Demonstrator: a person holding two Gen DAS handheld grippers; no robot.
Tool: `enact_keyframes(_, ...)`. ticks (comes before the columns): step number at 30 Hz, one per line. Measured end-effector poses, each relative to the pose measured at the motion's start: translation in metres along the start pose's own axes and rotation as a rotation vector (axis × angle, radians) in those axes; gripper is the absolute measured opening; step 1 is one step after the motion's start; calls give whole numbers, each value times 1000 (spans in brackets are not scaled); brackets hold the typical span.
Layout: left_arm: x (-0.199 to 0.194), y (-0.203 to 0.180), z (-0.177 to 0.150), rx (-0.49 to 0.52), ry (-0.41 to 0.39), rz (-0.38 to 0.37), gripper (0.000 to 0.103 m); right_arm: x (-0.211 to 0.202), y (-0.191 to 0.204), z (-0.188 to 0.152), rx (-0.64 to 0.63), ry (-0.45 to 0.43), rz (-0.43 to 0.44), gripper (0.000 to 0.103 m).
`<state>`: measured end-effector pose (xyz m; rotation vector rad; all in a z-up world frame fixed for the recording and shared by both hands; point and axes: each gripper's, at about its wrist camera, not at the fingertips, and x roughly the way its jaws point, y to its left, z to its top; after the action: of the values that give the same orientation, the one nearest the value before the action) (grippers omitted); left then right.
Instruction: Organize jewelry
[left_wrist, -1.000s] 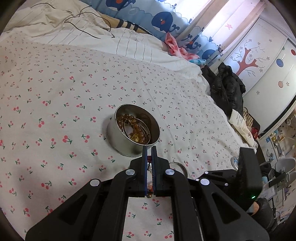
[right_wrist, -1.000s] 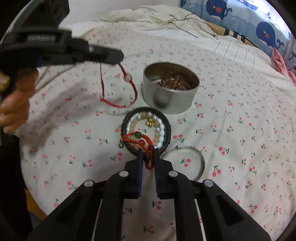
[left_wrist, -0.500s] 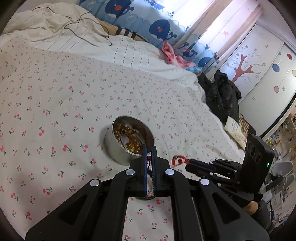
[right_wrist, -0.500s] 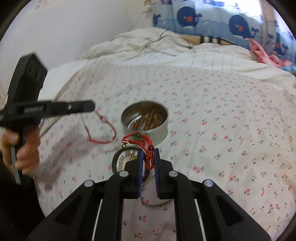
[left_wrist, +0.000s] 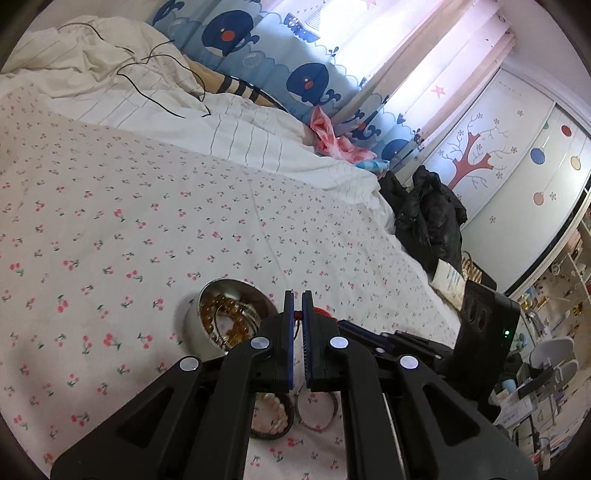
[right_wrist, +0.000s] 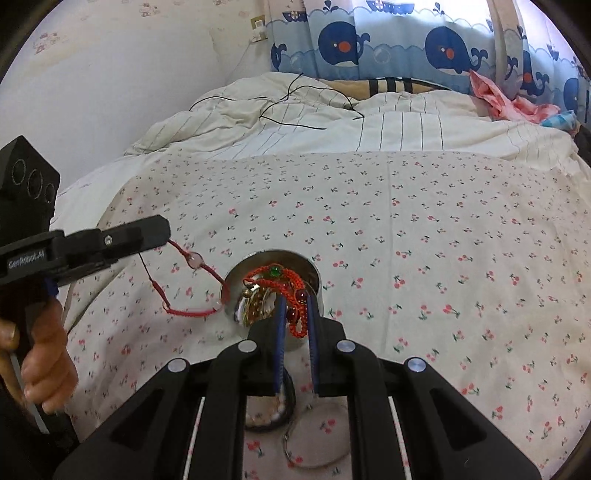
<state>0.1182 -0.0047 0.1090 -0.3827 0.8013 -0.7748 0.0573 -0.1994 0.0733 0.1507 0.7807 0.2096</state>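
A round silver tin (left_wrist: 201, 325) (right_wrist: 317, 280) with amber beads inside stands on the cherry-print bedsheet. My left gripper (left_wrist: 297, 297) (right_wrist: 162, 230) is shut on a thin red cord bracelet (right_wrist: 192, 288) with a clear bead, which hangs left of the tin. My right gripper (right_wrist: 295, 302) is shut on a red braided bracelet (right_wrist: 291, 291) with a green bead and a small bell, held over the tin's mouth. A black lid (left_wrist: 273, 422) (right_wrist: 267, 417) holding pearl beads lies near me, with a silver bangle (left_wrist: 317, 410) (right_wrist: 317, 435) beside it.
A striped duvet (right_wrist: 332, 122) with a black cable lies at the back. Whale-print curtains (right_wrist: 388, 40) hang behind. A black jacket (left_wrist: 428, 221) hangs off the bed's right edge. The bed edge drops off at left in the right wrist view.
Both grippers rose and tilted up. My right gripper carried the red braided bracelet from above the black lid to over the tin. The left gripper's red cord moved closer to the tin.
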Motion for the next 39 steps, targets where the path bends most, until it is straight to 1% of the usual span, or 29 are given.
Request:
enact_keyframes(4, 16, 6, 4, -32, 9, -18, 3, 16, 3, 6, 5, 14, 0, 12)
enact_keyframes(6, 25, 10, 5, -49, 16, -17, 4, 23, 6, 7, -5, 22, -15, 12)
enact_keyframes(9, 37, 16, 2, -79, 33, -6, 4, 37, 9, 6, -3, 37, -12, 12)
enact_keyframes(10, 46, 20, 0, -94, 64, 14, 8, 45, 11, 5, -5, 55, -24, 12)
enact_keyframes(11, 55, 25, -3, -108, 98, 49, 19, 53, 14, 4, -7, 79, -32, 14)
enact_keyframes(12, 61, 29, -6, -118, 116, 82, 25, 60, 16, 4, -11, 100, -29, 17)
enact_keyframes(13, 64, 32, -8, -126, 125, 113, 37, 65, 18, 3, -13, 109, -34, 24)
enact_keyframes(14, 66, 34, -9, -131, 130, 139, 42, 67, 20, 3, -17, 110, -47, 28)
enact_keyframes(15, 66, 35, -9, -130, 131, 151, 43, 67, 20, 3, -19, 107, -54, 28)
enact_keyframes(16, 62, 34, -8, -120, 120, 159, 45, 64, 21, 5, -24, 98, -60, 28)
enact_keyframes(18, 50, 32, -4, -83, 82, 186, 50, 53, 17, 7, -37, 65, -89, 33)
enact_keyframes(19, 46, 31, -5, -72, 68, 200, 55, 47, 14, 7, -34, 53, -100, 36)
enact_keyframes(20, 39, 32, -4, -63, 51, 219, 57, 44, 10, 8, -29, 49, -103, 36)
enact_keyframes(23, 29, 39, -4, -67, 46, 248, 59, 29, -11, 0, -9, 60, -122, 38)
enact_keyframes(27, 16, 37, -12, -20, 64, 322, 66, 17, -35, -14, 20, 104, -139, 40)
enact_keyframes(29, 12, 30, -21, 36, 82, 353, 73, 12, -45, -24, 26, 136, -141, 41)
enact_keyframes(30, 11, 26, -27, 66, 94, 362, 74, 10, -48, -28, 29, 152, -137, 41)
enact_keyframes(33, 14, 18, -40, 131, 136, 372, 76, 8, -52, -39, 29, 194, -125, 41)
enact_keyframes(34, 15, 17, -44, 141, 147, 376, 77, 8, -50, -42, 17, 208, -129, 42)
enact_keyframes(37, 23, 16, -56, 162, 197, 385, 78, 7, -42, -50, -23, 234, -129, 49)
enact_keyframes(39, 28, 14, -63, 169, 219, 383, 78, 7, -37, -53, -47, 243, -136, 49)
